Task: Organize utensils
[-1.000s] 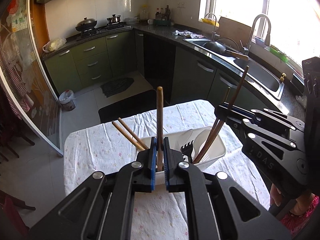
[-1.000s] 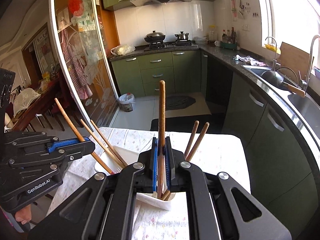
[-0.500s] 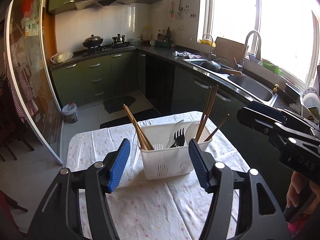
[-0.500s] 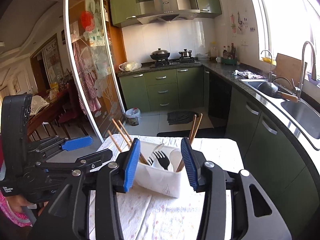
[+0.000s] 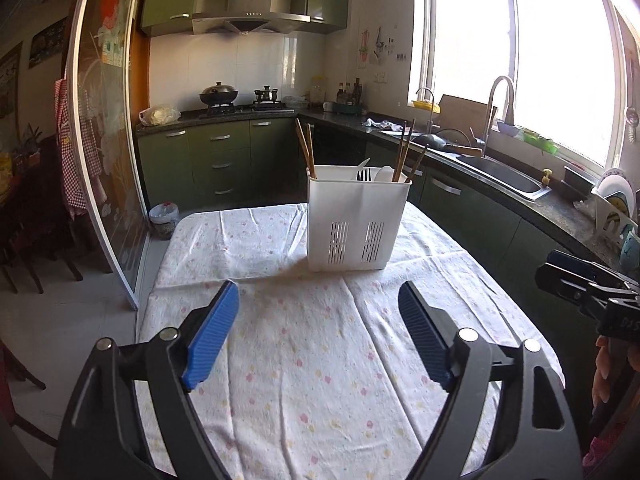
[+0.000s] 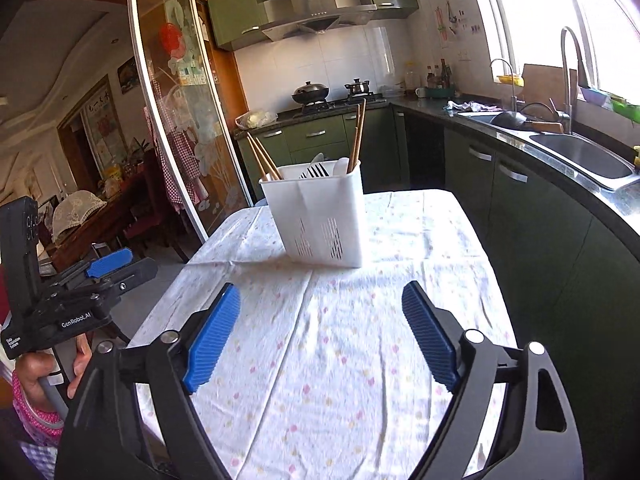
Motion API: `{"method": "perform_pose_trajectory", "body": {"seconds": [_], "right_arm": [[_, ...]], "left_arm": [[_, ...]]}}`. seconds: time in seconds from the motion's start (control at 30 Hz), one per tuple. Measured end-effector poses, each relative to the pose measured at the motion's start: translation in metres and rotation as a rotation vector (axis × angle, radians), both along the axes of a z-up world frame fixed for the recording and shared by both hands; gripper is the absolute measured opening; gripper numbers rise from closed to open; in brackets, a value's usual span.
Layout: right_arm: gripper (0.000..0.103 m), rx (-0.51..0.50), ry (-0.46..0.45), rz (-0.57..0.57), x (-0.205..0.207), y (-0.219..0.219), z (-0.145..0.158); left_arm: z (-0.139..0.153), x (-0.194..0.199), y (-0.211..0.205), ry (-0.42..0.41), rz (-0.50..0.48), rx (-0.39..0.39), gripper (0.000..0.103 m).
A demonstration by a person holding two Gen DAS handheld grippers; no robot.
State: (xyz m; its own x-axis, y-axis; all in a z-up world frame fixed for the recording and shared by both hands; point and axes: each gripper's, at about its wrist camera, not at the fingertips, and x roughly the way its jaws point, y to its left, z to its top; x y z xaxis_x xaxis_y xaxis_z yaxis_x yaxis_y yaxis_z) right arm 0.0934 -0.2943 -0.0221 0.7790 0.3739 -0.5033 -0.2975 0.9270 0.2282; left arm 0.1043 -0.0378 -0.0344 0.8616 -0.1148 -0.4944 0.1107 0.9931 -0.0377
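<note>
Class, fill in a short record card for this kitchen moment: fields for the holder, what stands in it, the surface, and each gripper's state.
holder: white utensil caddy, upright, slotted lower walls
left end: wooden chopsticks, leaning
middle: black fork, white spoon
right end: more chopsticks
surface: table under a floral tablecloth
left gripper: open, empty, short of the caddy
right gripper: open, empty, short of the caddy
loose utensils on cloth: none visible
</note>
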Motion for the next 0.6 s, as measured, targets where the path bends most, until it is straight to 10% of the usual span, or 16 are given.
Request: {"method": "perform_pose_trajectory", "body": {"seconds": [0.6], "right_arm": [[0.098, -0.004, -0.141, -0.018, -0.130, -0.023, 0.019]], "left_arm": [[0.038, -0.102, -0.007, -0.168, 0.058, 0.013, 0.096]]}}
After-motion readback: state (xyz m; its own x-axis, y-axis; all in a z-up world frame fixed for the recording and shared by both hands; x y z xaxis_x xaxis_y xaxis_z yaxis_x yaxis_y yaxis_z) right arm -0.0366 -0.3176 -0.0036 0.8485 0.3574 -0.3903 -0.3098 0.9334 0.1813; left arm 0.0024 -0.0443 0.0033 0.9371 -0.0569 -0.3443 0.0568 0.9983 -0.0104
